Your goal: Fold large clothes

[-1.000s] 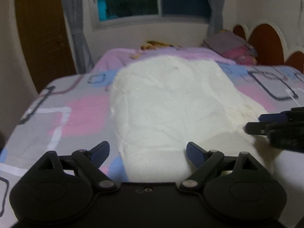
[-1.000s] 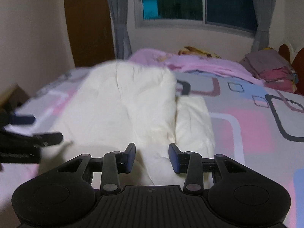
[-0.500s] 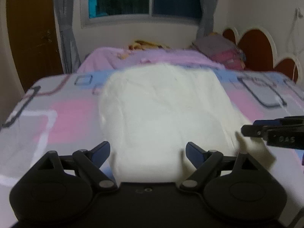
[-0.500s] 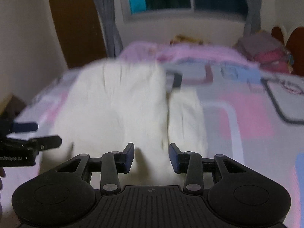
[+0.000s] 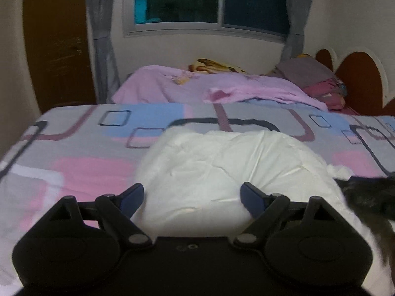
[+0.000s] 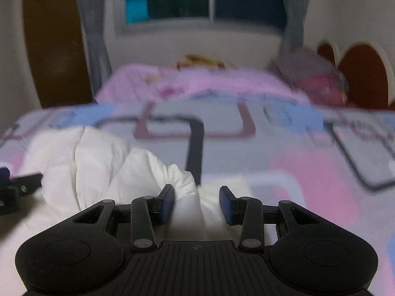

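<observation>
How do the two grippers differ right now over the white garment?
The left gripper has its jaws spread wide, spanning a broad stretch of the white garment; the right gripper has a much narrower gap, with a fold of that garment showing in it. The left gripper hangs over the garment's smooth bulk, the right gripper over its bunched edge by the patterned bedsheet. Both have blue pads and black bodies, and neither visibly pinches the cloth.

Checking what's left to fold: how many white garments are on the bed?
1: the white garment lies bunched on the patterned bedsheet, in front of both grippers. Others may sit hidden in the far piles.
</observation>
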